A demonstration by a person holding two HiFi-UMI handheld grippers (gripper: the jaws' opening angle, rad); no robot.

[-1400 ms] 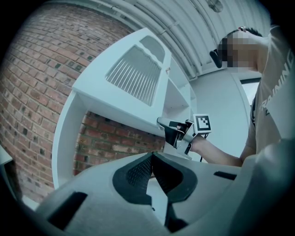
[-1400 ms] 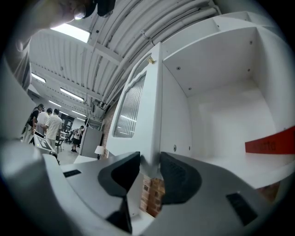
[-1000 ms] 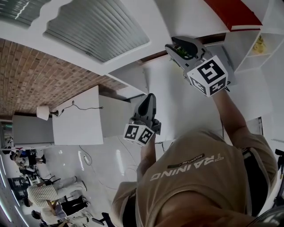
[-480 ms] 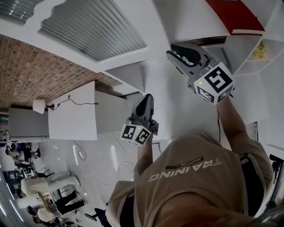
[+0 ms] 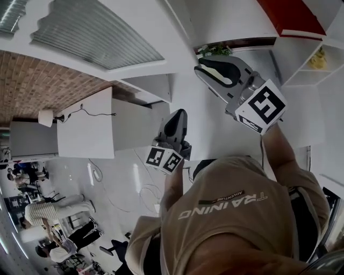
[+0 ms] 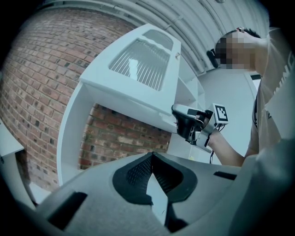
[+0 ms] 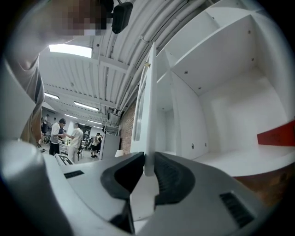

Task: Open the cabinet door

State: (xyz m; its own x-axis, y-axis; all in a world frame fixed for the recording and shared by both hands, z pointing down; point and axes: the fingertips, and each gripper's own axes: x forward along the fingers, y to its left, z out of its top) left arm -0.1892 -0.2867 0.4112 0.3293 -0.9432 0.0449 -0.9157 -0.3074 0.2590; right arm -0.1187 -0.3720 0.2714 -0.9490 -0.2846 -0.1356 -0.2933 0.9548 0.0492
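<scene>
Off to the left runs a brick wall [image 5: 32, 80], with a white lamp [image 5: 45, 117] next to a white counter [image 5: 83, 131]. People [image 5: 54, 225] stand about on the glossy floor [image 5: 123, 188] below it. The left gripper [image 5: 180, 114] hangs mid-room, its jaws pressed together on nothing. Next comes the cabinet door [image 6: 138, 64], white with a slatted panel, standing swung out. The right gripper [image 5: 200, 69] has just been closing its jaws and pinches the door's edge. Rightmost are bare white shelves [image 7: 239, 161] and a red slab [image 5: 293, 16].
</scene>
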